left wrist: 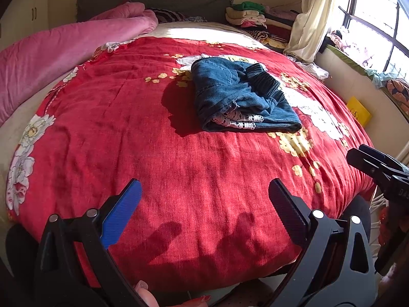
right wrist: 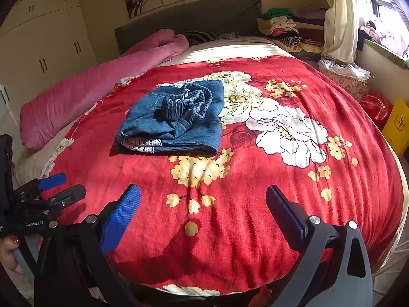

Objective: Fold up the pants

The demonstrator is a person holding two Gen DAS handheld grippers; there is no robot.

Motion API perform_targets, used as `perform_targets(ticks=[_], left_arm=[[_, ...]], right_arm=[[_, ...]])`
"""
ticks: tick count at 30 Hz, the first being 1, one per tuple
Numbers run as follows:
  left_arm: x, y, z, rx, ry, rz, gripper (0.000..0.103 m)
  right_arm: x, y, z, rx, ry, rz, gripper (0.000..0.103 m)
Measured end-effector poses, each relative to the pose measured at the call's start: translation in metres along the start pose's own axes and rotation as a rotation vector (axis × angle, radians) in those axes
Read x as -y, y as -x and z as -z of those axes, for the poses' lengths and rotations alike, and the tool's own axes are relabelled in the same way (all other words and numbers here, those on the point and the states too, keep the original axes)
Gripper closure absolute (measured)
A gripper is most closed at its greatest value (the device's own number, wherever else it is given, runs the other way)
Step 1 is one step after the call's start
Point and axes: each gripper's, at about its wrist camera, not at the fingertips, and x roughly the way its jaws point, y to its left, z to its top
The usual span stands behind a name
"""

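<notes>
Toward the middle of the bed (right wrist: 294, 204), the folded denim pants (right wrist: 173, 125) lay in a compact bundle. We held both the left hand-held gripper (left wrist: 204, 204) and right hand-held gripper (right wrist: 203, 204) spread and empty near the foot edge, apparently because folding looked finished.

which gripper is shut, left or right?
Neither. The left gripper and the right gripper both stand open and empty over the red blanket; the folded jeans lie untouched beyond them.

bed (left wrist: 179, 204) | red floral blanket (right wrist: 255, 204) | folded denim pants (right wrist: 173, 117), pink quilt (left wrist: 51, 51)
</notes>
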Motion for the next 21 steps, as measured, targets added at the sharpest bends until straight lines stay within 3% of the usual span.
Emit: perform_targets(ticks=[21], left_arm=[[0.0002, 0.0024, 0.001, -0.003, -0.002, 0.027, 0.01]], right_arm=[[-0.0015, -0.0025, 0.0021, -0.019, 0.007, 0.01, 0.005]])
